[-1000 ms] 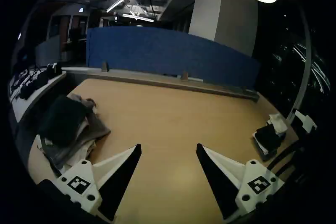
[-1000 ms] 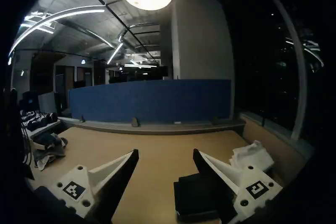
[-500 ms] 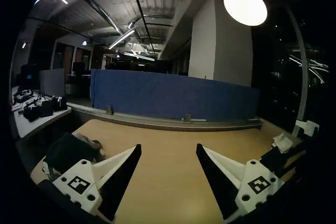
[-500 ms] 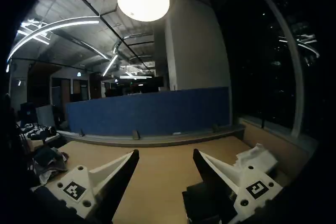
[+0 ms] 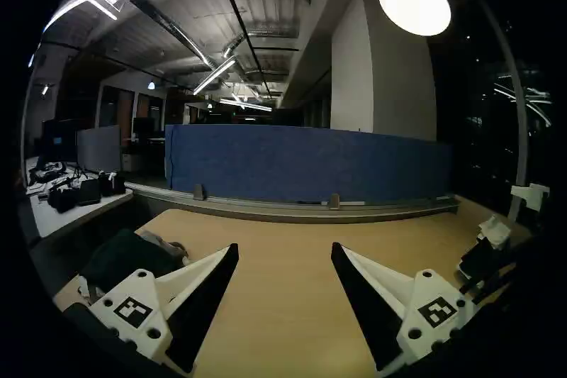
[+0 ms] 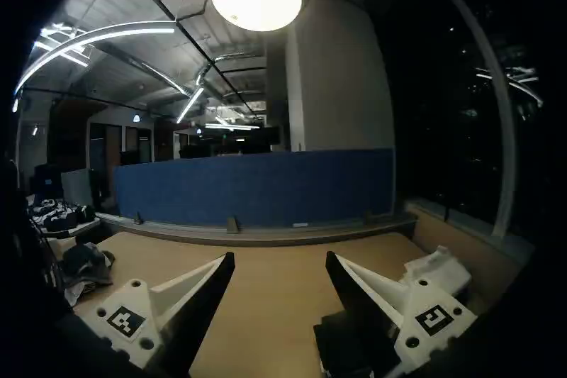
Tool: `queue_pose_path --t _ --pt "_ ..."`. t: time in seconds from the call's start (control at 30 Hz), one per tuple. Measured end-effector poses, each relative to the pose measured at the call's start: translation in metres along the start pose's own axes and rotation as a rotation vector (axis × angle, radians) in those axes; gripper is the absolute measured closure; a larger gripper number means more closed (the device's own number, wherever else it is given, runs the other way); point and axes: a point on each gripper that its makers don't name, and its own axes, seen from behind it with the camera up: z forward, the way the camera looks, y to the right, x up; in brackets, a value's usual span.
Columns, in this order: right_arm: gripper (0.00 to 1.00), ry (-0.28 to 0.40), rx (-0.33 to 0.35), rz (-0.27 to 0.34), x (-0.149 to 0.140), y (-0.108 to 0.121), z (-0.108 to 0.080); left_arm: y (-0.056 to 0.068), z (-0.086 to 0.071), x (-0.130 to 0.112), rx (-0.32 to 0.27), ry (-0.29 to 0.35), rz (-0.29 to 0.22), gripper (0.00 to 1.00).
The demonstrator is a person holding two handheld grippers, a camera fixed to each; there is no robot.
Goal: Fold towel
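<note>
A loose heap of towels (image 5: 131,257), a dark green one on top of grey ones, lies at the left end of the wooden table (image 5: 283,250), partly behind my left finger. In the right gripper view the same heap of towels (image 6: 83,266) sits far left. My left gripper (image 5: 283,282) hangs open above the table with nothing between its fingers. My right gripper (image 6: 278,286) is open too, above the wooden table (image 6: 276,264). A folded dark towel (image 6: 340,339) and a white towel (image 6: 439,271) lie by its right finger.
A blue partition (image 5: 305,165) stands along the table's far edge. Folded dark and white cloths (image 5: 485,250) lie at the table's right end in the left gripper view. A desk with cables and gear (image 5: 71,193) stands to the left. Dark windows (image 6: 461,151) line the right.
The left gripper has tilted up from looking down at the table to looking level across it. The right gripper has barely shifted. Both stay open.
</note>
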Motion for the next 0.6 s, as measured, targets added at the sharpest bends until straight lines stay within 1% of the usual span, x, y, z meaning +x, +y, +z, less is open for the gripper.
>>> queue_pose_path --t 0.17,0.3,0.47,0.6 --pt "0.0 -0.003 -0.006 -0.005 -0.002 0.004 0.004 -0.002 0.005 -0.015 0.015 0.031 0.028 0.03" --pt "0.0 -0.014 -0.007 -0.01 -0.006 0.002 0.006 -0.009 0.009 -0.027 0.033 0.055 0.069 0.03" --pt "0.0 -0.028 -0.018 0.019 -0.01 0.0 0.011 -0.017 0.015 -0.035 0.039 0.092 0.112 0.03" --pt "0.0 -0.026 -0.025 0.03 -0.011 -0.005 0.015 -0.027 0.019 -0.041 0.037 0.117 0.138 0.03"
